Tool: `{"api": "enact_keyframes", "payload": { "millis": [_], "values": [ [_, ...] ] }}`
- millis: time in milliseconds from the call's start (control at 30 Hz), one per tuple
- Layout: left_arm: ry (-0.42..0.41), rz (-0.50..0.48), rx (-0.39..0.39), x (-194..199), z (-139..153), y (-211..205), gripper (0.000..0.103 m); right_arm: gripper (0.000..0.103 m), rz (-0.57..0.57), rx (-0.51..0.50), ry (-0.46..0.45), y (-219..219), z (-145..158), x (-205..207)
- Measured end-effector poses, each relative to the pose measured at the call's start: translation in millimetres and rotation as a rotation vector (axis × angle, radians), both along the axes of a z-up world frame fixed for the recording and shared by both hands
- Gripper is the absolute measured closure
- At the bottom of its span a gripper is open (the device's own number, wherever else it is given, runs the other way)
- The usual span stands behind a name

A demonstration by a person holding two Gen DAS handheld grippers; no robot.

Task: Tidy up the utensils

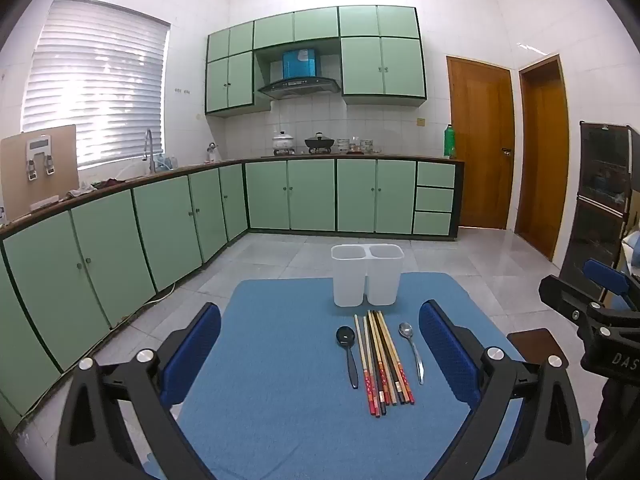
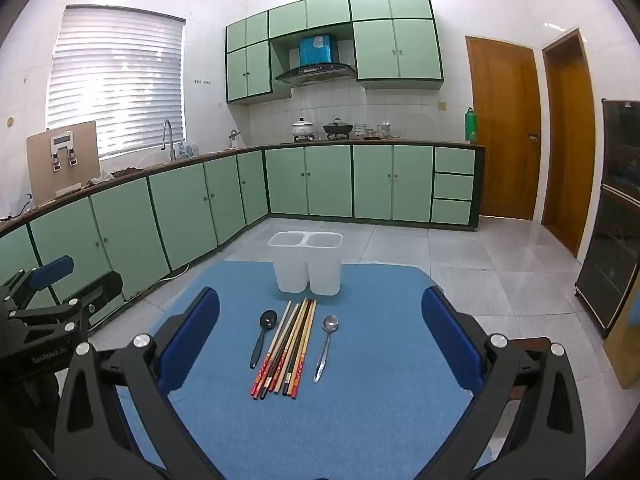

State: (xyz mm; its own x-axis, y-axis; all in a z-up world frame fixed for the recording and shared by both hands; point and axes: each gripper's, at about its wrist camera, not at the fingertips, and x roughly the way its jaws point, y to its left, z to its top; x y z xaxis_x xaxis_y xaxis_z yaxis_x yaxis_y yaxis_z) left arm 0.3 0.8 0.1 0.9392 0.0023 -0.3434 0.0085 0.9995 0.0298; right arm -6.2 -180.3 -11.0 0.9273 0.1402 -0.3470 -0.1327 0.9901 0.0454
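A white two-compartment holder [image 1: 366, 274] [image 2: 306, 262] stands at the far side of a blue mat [image 1: 280, 400] [image 2: 360, 400]. In front of it lie a black spoon [image 1: 347, 350] [image 2: 262, 336], a bundle of several chopsticks [image 1: 382, 360] [image 2: 289, 346] and a metal spoon [image 1: 412, 344] [image 2: 325, 344], side by side. My left gripper [image 1: 320, 344] is open and empty, near the mat's front. My right gripper [image 2: 320, 332] is open and empty, also behind the utensils. Both holder compartments look empty.
The mat lies on a small table over a grey tiled floor. Green kitchen cabinets [image 1: 160, 224] run along the left and back. Wooden doors [image 1: 480, 140] stand at the back right. A dark cabinet [image 2: 616, 220] stands at the right. The right gripper shows at the left view's right edge [image 1: 592, 312].
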Motion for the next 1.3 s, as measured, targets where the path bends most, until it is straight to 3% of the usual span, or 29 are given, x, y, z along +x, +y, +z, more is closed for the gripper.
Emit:
{"api": "enact_keyframes", "payload": {
  "millis": [1300],
  "values": [
    [0.003, 0.014, 0.003, 0.6, -5.9, 3.2, 0.006, 0.005, -0.001, 0.005, 0.007, 1.0, -0.3, 1.6]
  ]
}}
